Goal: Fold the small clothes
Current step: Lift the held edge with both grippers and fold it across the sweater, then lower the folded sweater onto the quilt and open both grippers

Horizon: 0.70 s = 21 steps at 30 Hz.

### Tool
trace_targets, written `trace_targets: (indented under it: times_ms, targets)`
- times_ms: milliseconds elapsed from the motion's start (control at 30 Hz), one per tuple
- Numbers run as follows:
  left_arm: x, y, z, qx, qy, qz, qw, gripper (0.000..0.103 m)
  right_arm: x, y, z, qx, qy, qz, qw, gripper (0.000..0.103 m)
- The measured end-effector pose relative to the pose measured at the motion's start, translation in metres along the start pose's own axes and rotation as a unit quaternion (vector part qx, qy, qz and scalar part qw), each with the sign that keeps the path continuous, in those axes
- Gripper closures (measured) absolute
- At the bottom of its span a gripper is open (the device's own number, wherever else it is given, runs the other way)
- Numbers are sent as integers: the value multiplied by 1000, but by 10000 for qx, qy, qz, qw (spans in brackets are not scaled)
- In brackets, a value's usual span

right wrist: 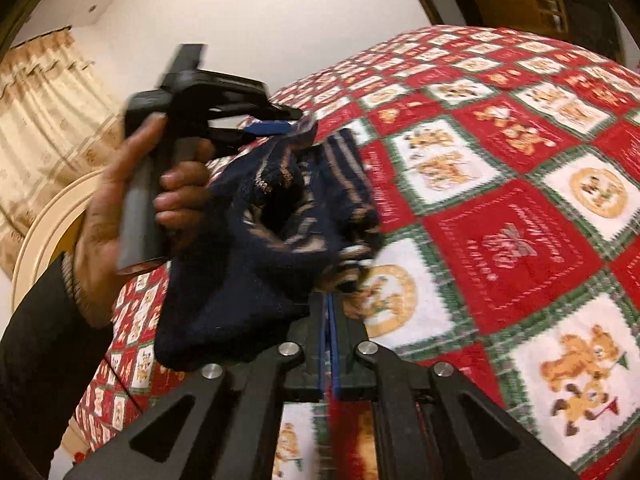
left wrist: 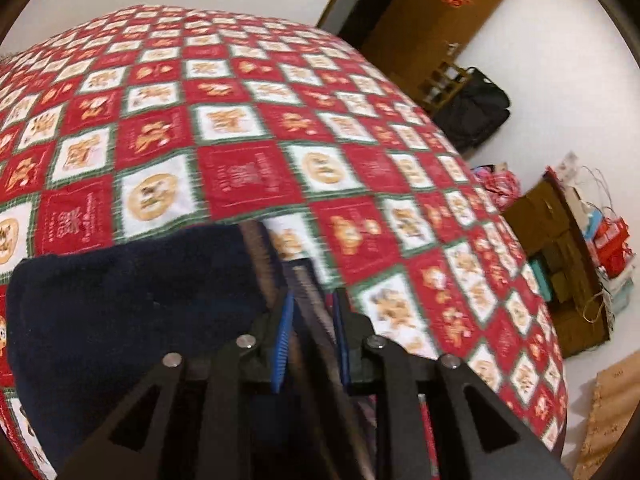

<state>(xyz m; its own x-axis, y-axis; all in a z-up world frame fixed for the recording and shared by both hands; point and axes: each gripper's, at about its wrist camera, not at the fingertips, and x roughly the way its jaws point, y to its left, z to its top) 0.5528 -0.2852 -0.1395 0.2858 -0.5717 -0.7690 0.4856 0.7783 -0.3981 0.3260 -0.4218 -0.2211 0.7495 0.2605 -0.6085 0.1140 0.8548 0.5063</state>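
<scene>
Both grippers pinch a navy knit garment (right wrist: 256, 248) above the quilt (right wrist: 520, 208): left gripper (left wrist: 314, 332) at its striped hem, right gripper (right wrist: 330, 344) clamped at six o'clock.

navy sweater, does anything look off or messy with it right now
Yes: the navy sweater hangs bunched and twisted between the left tool and right tool, above the red patchwork quilt, not laid flat. No damage visible.

A home bedroom: a quilted bedspread (left wrist: 248, 128), curtains (right wrist: 44, 120), and a wooden door (left wrist: 432, 12).
</scene>
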Motion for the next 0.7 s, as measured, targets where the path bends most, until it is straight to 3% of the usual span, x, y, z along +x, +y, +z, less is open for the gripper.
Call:
trace_targets:
  times_ms: [100,133,200,300,333,367,433,500,600,633,667,700]
  targets:
    - [-21,-22,-3,454,-282,108,9985,74,-2,-16,5,192,-50,-158,9997,102]
    - [-26,-25,-6,556,-342,193,9977,70,-4,-20,7,238,-94,-178,9995,102]
    - [-42,-22,-17,627,-530,445,9956,46,-12,-23,11,278,-262,-154,9992,101]
    - [-60,-3,-37,555,-734,629,9938,42,-26,-11,20,67,-553,-35,9984,96]
    - [-67,9,-48,454,-784,759,9930,42,-28,-4,23,-91,-589,46,9982,84]
    - [-73,21,-58,329,-833,850,9923,42,-28,6,26,-278,-612,154,9976,59]
    - [-84,37,-79,166,-938,896,9914,42,-28,22,29,-496,-683,301,9960,34]
    - [-95,51,-100,64,-1068,1032,9889,42,-22,42,34,-776,-694,529,9932,34]
    - [-99,63,-128,-45,-1098,1101,9878,42,7,66,38,-1201,-318,178,9921,35]
    - [-98,65,-136,-32,-1065,1126,9879,42,19,67,40,-1230,-130,133,9922,53]
    - [-96,66,-142,12,-1051,1172,9875,40,31,65,42,-1205,78,-13,9927,87]
    - [-94,65,-146,62,-1060,1267,9862,39,42,57,45,-1044,259,-266,9938,93]
